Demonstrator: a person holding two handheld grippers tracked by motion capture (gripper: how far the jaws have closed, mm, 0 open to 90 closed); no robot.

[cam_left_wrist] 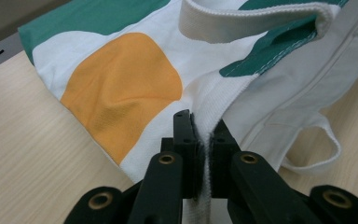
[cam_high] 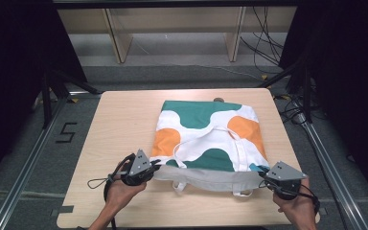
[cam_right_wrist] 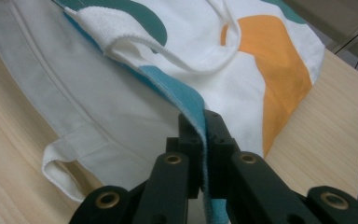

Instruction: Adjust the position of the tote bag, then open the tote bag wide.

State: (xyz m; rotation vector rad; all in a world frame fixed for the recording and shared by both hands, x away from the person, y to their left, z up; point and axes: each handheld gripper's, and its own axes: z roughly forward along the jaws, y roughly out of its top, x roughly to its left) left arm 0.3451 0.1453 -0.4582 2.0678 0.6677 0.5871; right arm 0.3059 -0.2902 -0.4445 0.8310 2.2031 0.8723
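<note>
The bag [cam_high: 206, 136] is white with wavy green patches at its 12 and 6 o'clock, orange blobs at 3 and 9 o'clock, and a small light-blue patch at about 5 o'clock; its straps [cam_high: 230, 139] and the lining [cam_high: 206, 178] along the near edge are plain off-white. It lies on a pale wood-grain table [cam_high: 120, 124]. The grippers [cam_high: 141, 168] are black with grey plates and brass-coloured pins.

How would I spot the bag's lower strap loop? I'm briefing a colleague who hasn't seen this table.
On the wooden table lies a white tote bag with green and orange patches. Along its plain near edge, between the left gripper and right gripper, two white loops poke out flat on the wood, unlike the strap arching across the print.
</note>
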